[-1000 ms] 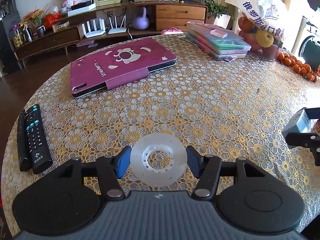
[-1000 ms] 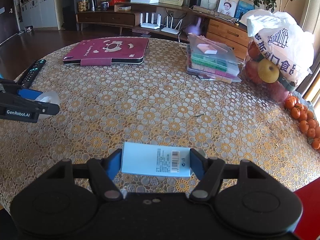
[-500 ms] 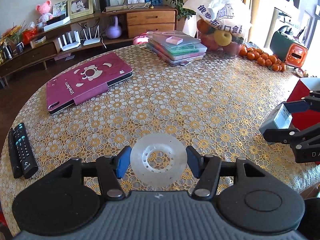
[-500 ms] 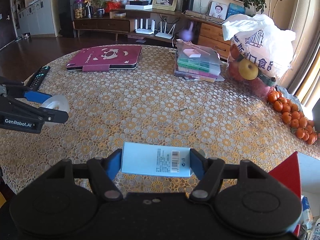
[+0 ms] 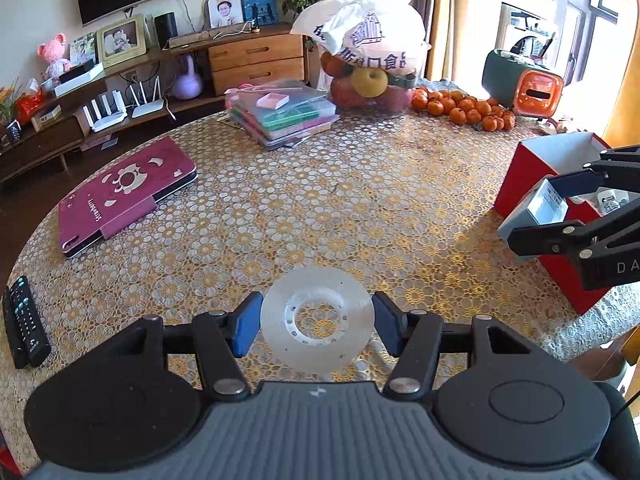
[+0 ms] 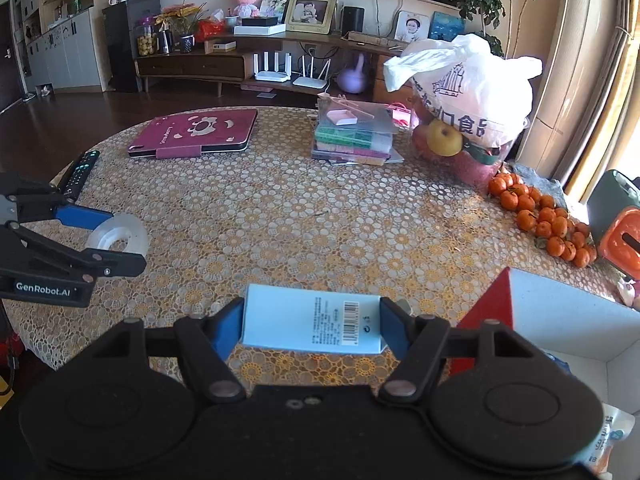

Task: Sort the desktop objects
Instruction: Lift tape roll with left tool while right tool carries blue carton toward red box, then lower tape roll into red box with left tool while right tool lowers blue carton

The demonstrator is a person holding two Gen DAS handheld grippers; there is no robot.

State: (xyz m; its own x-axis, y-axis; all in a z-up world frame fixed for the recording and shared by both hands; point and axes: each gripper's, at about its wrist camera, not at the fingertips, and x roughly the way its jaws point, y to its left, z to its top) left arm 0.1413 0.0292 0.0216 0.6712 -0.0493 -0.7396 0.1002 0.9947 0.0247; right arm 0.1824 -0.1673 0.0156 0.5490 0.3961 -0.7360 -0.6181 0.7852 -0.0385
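Left wrist view: left gripper (image 5: 318, 322) closed about halfway on a clear tape roll (image 5: 317, 319), blue pads pressing its left and right edges, roll held above the patterned tablecloth (image 5: 360, 216) near the close edge of the table. Far left, a maroon tablet case (image 5: 124, 196); at the left edge, two black remote controls (image 5: 26, 326) side by side. Farther back, a stack of plastic folders (image 5: 284, 114), then a white bag of fruit (image 5: 372, 56) and a pile of small oranges (image 5: 464, 108) beside it. At the right, a red box (image 5: 532, 168) with white inside, and in front of it the right gripper (image 5: 556, 208) clamped on a pale blue box (image 5: 536, 212), just over the red box's near left corner. Right wrist view: right gripper (image 6: 312, 326) fairly wide, pads tight against both ends of the pale blue box (image 6: 312, 318), barcode label facing up, held above the tablecloth (image 6: 320, 216). Near right, the red box (image 6: 492, 300), its open white interior below and to the right. At the left, the left gripper (image 6: 116, 236) with the tape roll (image 6: 118, 238) between its fingers. Far side: tablet case (image 6: 196, 132), remotes (image 6: 80, 170), folders (image 6: 356, 136), fruit bag (image 6: 468, 92), oranges (image 6: 540, 216).
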